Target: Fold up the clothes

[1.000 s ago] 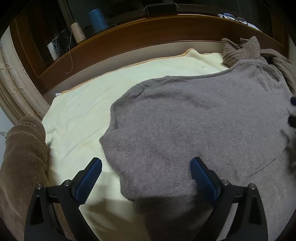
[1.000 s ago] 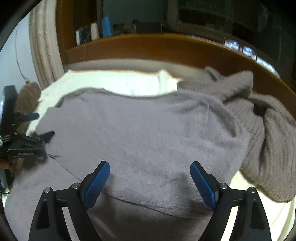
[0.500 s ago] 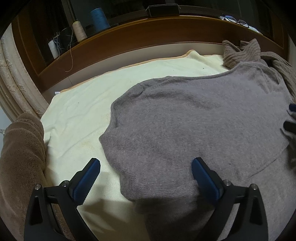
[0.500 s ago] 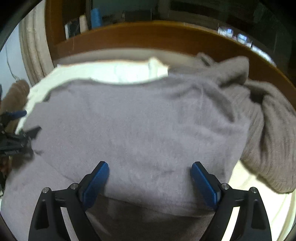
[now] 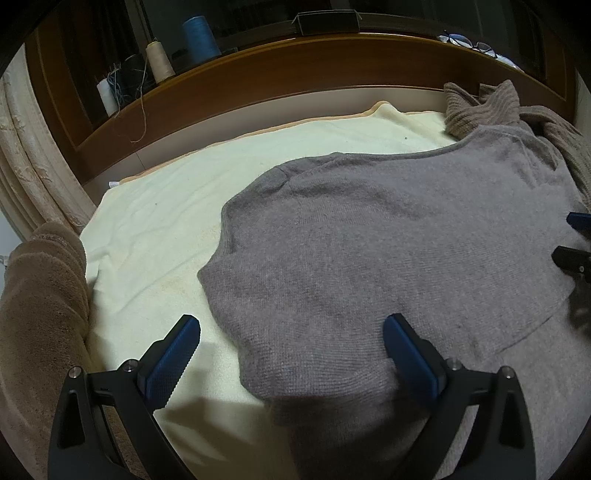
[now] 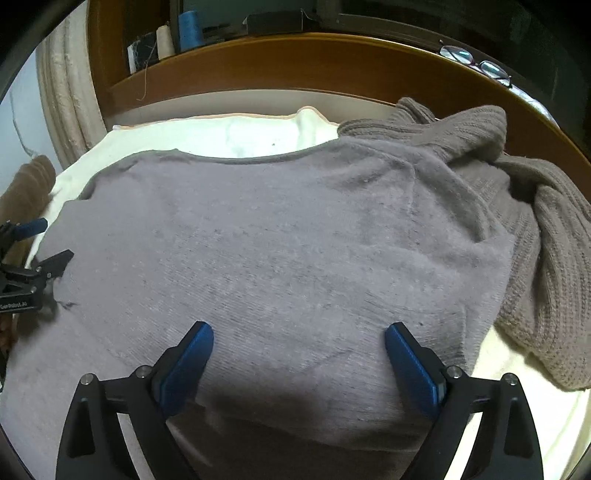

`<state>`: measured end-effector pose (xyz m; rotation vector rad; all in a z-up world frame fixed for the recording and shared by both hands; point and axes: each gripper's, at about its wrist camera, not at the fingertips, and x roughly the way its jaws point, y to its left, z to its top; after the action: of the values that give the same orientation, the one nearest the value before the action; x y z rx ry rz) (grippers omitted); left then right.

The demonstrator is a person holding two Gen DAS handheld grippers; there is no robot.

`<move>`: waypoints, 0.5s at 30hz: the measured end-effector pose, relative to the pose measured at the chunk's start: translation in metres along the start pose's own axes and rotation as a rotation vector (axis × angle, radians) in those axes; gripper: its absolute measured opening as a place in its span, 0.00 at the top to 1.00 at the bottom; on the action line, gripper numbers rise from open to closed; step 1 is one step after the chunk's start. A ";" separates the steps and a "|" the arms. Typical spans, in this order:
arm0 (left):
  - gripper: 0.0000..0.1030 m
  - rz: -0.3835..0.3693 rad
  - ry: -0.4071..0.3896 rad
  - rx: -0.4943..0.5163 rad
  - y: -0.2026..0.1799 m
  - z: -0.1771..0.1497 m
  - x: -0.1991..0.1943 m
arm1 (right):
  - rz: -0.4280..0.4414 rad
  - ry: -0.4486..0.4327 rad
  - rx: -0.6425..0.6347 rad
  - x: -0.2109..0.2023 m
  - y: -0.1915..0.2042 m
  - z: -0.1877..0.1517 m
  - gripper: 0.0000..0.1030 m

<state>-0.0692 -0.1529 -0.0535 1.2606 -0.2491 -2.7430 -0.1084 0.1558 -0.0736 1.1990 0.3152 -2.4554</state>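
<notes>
A grey knit sweater (image 5: 369,251) lies spread and partly folded on a cream blanket (image 5: 155,221); it fills the right wrist view (image 6: 280,240) too. My left gripper (image 5: 291,347) is open and empty over the sweater's near left fold edge. My right gripper (image 6: 299,354) is open and empty above the sweater's near right part. The right gripper's fingers (image 5: 576,240) show at the right edge of the left wrist view. The left gripper's fingers (image 6: 40,243) show at the left edge of the right wrist view.
A brown ribbed sweater (image 6: 535,229) lies bunched at the far right, partly under the grey one. A brown towel (image 5: 40,314) lies at the left. A wooden headboard shelf (image 5: 295,66) holds thread spools (image 5: 199,31) and glasses (image 6: 476,62).
Both grippers stay open and empty. The right wrist view has shifted slightly, and the sweater looks a little closer. The left wrist view is nearly unchanged.
</notes>
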 end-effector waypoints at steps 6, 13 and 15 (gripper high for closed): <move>0.03 -0.003 -0.002 0.001 0.001 0.000 0.000 | -0.016 0.008 0.007 0.000 -0.002 0.000 0.06; 0.03 -0.003 -0.004 0.005 0.001 0.001 -0.001 | -0.055 -0.037 0.012 -0.007 0.005 0.006 0.06; 0.03 -0.005 -0.005 0.004 0.002 0.001 -0.001 | -0.058 -0.007 0.008 0.002 0.002 0.006 0.06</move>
<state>-0.0693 -0.1542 -0.0518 1.2576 -0.2523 -2.7515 -0.1123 0.1512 -0.0717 1.2009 0.3434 -2.5123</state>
